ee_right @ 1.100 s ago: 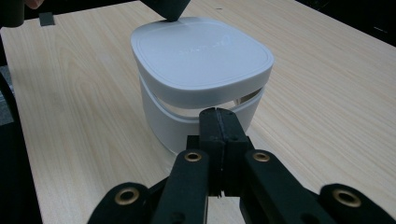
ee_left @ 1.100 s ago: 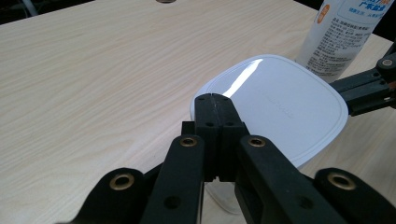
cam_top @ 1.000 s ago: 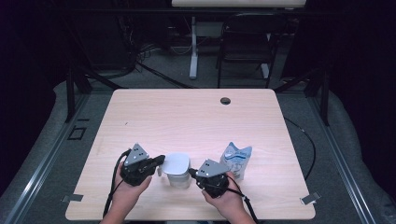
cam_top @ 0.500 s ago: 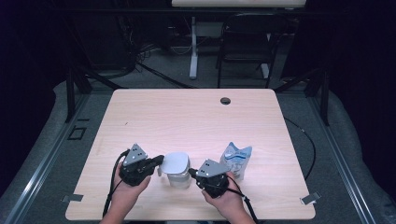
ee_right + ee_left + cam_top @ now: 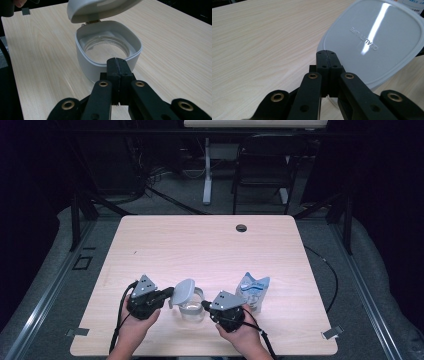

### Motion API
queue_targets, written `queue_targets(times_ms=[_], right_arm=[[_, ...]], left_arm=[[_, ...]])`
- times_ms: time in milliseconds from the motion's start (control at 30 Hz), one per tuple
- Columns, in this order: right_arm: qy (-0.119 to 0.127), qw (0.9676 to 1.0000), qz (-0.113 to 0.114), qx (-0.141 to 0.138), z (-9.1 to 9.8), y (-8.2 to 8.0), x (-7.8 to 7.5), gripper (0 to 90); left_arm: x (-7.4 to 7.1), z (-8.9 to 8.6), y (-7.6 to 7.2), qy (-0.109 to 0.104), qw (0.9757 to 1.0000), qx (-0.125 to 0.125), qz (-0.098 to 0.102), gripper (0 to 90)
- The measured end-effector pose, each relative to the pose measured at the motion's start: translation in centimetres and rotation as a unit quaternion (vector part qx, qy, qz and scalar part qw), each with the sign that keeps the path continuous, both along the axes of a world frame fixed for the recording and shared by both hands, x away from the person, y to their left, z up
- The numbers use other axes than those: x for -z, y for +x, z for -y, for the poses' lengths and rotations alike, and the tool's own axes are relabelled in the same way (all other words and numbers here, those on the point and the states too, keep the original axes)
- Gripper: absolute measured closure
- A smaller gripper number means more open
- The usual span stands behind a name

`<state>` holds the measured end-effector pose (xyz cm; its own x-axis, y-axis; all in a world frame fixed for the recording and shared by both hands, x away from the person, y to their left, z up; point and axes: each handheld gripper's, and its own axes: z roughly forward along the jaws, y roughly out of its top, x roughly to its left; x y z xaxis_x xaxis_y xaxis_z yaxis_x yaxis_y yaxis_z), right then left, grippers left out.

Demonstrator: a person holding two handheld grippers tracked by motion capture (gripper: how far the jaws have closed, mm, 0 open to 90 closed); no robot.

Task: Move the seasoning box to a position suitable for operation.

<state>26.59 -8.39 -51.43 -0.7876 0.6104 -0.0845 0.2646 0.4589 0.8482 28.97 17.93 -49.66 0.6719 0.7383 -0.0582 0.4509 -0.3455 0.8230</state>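
A white rounded-square container [image 5: 194, 310] stands near the table's front edge, with a clear glassy inside [image 5: 106, 47]. Its white lid [image 5: 183, 291] is tilted up over the left side. My left gripper [image 5: 171, 295] is shut, and its tips lie against the lid's edge [image 5: 372, 42]; whether they pinch it I cannot tell. My right gripper [image 5: 204, 306] is shut too, with its tips [image 5: 117, 60] at the container's near rim [image 5: 82, 50]. In the right gripper view the raised lid [image 5: 97, 7] hangs over the far rim.
A blue and white pouch [image 5: 253, 290] stands just right of the right hand. The wooden table [image 5: 210, 250] has a dark cable hole [image 5: 241, 227] near its far edge. A chair [image 5: 262, 165] and desk legs stand beyond it.
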Motion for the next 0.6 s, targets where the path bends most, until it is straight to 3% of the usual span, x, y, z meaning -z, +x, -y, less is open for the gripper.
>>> queue_targets(times_ms=[133, 600], right_arm=[[0.002, 1.0000, 0.001, 0.000, -0.04, 0.01, -0.04, 90.0], [0.003, 1.0000, 0.002, 0.000, -0.11, -0.04, -0.07, 90.0]], left_arm=[[0.22, 0.00, 0.04, 0.007, 1.0000, -0.001, -0.004, 90.0], [0.38, -0.08, 0.06, 0.003, 1.0000, -0.002, -0.006, 90.0]])
